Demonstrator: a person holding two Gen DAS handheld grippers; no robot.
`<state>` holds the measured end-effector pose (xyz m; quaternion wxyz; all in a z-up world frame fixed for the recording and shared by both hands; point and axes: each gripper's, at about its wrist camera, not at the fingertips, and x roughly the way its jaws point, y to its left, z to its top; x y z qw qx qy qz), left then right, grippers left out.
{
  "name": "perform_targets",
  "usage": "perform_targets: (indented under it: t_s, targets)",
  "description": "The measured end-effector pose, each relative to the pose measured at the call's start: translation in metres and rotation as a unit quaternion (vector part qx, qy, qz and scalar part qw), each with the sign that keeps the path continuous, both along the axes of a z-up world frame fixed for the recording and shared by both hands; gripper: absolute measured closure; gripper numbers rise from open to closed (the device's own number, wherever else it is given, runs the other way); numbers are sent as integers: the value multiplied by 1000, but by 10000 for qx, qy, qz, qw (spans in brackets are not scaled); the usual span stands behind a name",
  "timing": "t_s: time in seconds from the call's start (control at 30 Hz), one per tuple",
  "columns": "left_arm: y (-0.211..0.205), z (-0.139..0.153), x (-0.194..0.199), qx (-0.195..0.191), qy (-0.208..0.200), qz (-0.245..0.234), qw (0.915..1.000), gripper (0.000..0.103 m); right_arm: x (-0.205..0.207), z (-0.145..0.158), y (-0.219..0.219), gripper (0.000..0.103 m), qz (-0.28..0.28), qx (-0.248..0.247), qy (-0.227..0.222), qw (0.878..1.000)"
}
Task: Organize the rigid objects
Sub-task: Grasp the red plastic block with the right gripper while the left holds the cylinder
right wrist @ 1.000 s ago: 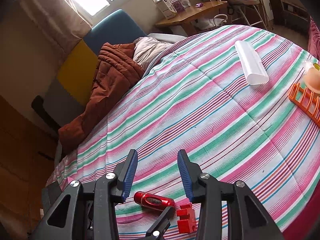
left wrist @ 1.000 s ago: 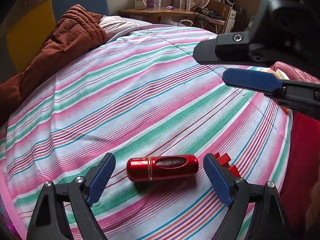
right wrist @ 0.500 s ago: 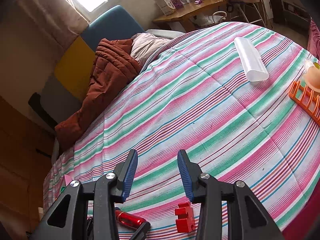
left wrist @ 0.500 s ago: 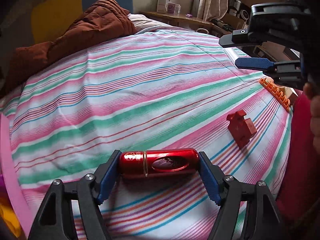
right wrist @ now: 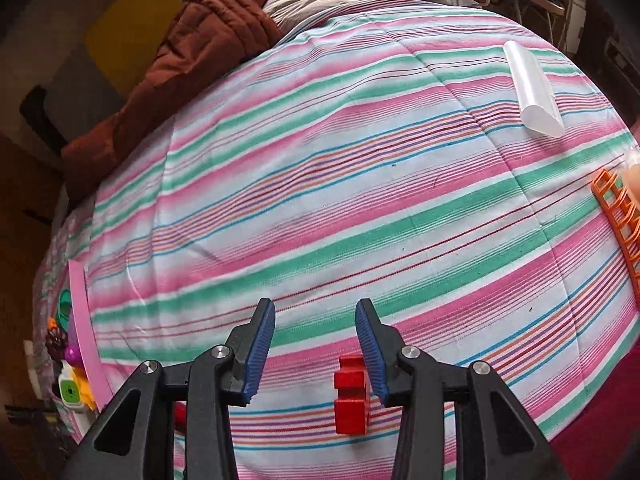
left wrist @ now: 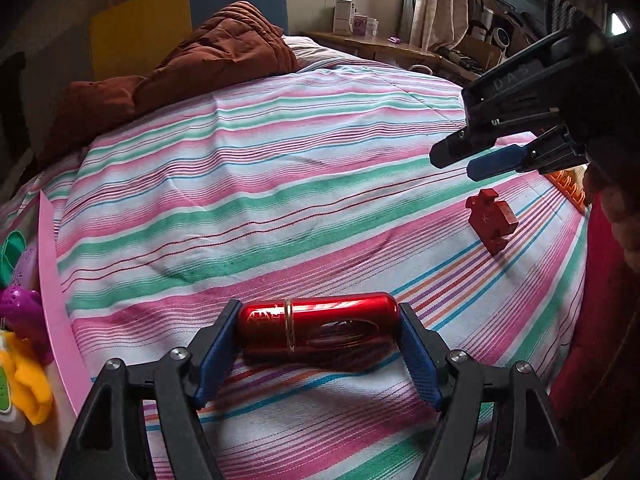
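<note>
the striped bedspread fills both views, one soft, yielding surface under everything. ahead of the left claw and off to its left edge sits one pink bin already holding several small toys. far ahead of the right claw, toward its right, lie one white tube and one orange rack.

the left claw is clamped end to end on the single red metal cylinder, its jaws having just been closing onto it; the blue pads meet both rounded ends. the cylinder looks glossy, stiff and moderately weighty, so i judge it liable to slip out of an end grip; taking it across the middle of the barrel would be surer.

the right claw hangs apart with nothing between its pads, the one red puzzle block lying on the cloth just under its right finger. that block looks light and hard, with flat faces, best pinched across its two broad sides.
</note>
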<state>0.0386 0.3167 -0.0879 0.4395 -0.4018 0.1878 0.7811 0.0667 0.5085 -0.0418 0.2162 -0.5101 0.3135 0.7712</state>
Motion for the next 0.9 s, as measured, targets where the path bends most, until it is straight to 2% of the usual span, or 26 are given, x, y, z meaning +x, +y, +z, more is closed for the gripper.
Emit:
perform_targets:
  t_s: [0.2, 0.33, 0.37, 0.4, 0.47, 0.73, 0.83, 0.9]
  targets:
    - [-3, 0, 0, 57, 15, 13, 10000, 28, 0, -4, -10, 61, 503, 314, -850, 9946]
    - [-6, 0, 0, 80, 11, 28, 10000, 28, -1, -22, -11, 61, 647, 223, -1406, 9877]
    - [-7, 0, 1, 83, 8, 30, 10000, 28, -3, -25, -14, 63, 762, 245, -1512, 9853]
    - [-9, 1, 3, 90, 7, 35, 10000, 28, -7, -27, -20, 71, 932, 388, -1618, 9817]
    - [-11, 1, 3, 101, 7, 40, 9999, 28, -14, -24, -36, 89, 1286, 649, -1581, 9769]
    - [-15, 0, 6, 100, 65, 61, 9999, 28, -39, -23, -79, 89, 2001, 664, -493, 9763]
    - [-14, 0, 6, 102, 100, 56, 9999, 28, -42, -27, -89, 88, 2106, 960, -412, 9720]
    - [-13, -1, 6, 99, 112, 72, 9999, 28, -44, -28, -85, 88, 2155, 979, -389, 9708]
